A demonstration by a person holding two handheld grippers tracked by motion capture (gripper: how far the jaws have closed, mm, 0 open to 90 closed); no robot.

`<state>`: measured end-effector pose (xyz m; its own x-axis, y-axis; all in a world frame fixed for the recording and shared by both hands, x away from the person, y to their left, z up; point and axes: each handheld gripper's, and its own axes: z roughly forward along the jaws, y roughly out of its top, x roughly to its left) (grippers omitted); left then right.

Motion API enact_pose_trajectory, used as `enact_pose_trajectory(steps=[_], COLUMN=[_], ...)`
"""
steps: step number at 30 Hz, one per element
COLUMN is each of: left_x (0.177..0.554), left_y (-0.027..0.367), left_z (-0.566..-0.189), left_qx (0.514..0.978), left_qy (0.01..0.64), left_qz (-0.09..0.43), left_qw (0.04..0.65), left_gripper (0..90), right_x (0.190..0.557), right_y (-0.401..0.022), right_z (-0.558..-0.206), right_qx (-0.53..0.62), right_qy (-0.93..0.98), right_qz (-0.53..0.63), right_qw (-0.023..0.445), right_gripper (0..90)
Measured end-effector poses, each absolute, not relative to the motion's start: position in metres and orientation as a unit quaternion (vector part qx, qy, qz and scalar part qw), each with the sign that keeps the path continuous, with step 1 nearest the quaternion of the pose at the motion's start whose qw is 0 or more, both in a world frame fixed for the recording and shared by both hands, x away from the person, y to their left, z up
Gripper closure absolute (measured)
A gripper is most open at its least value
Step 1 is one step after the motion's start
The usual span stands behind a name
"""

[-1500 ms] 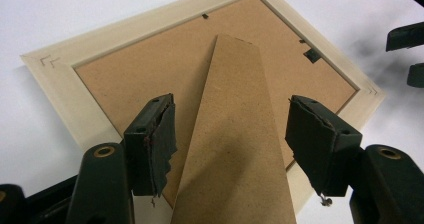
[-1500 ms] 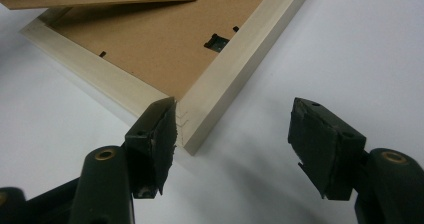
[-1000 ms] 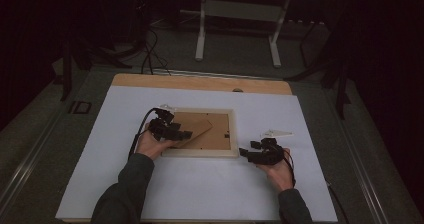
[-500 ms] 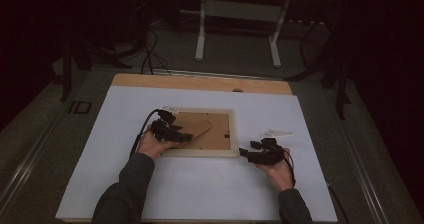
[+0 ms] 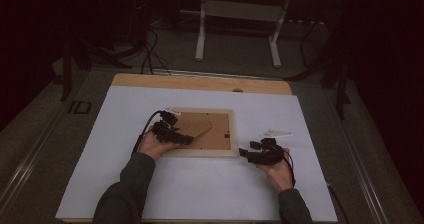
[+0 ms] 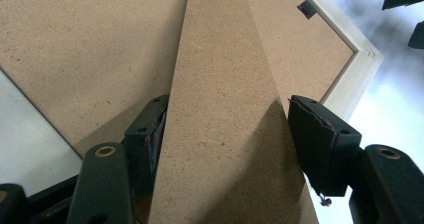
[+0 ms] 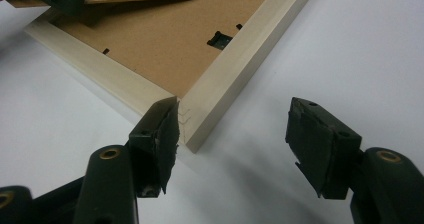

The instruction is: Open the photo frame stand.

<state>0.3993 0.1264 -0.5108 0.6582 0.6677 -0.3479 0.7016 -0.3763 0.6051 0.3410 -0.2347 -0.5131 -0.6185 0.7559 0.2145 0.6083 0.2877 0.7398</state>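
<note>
From the high view, a picture frame (image 5: 200, 132) lies face down near the middle of the white table cover (image 5: 100, 134), its pale wooden border around a brown fibreboard back. A brown easel stand (image 5: 196, 128) lies slanted across that back. The left gripper (image 5: 175, 135) sits over the frame's left part, at the stand's lower end. The right gripper (image 5: 249, 154) rests on the cover just beside the frame's near right corner, jaws pointed at it.

In the left gripper view, the stand (image 6: 225, 129) is a long tapering strip of speckled fibreboard, raised a little off the back panel (image 6: 85, 59) and casting a shadow on it. It runs up between the two black jaws, which have just been closing and stand apart; the left one is close against the strip's edge, the right one just beside the other edge. Whether either presses cannot be told. A small black clip (image 6: 306, 9) sits by the pale border.

In the right gripper view, the jaws stand wide apart with nothing between them. The left jaw's tip is at the frame's mitred corner (image 7: 192, 119), where the joint line shows.
</note>
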Motion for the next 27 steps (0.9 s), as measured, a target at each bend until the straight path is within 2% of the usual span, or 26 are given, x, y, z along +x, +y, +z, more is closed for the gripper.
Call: enact_pose_trajectory(steps=[27], left_x=[0.3993], left_y=[0.1262], left_z=[-0.5112], left_qx=[0.834], left_qy=[0.407], left_qz=[-0.025], left_qw=[0.373], left_gripper=[38.9], right_x=[0.3415], right_y=[-0.2362], right_z=[-0.5137], right_qx=[0.429], right_qy=[0.797], right_qz=[0.416], right_qw=[0.086], right_gripper=[39.2])
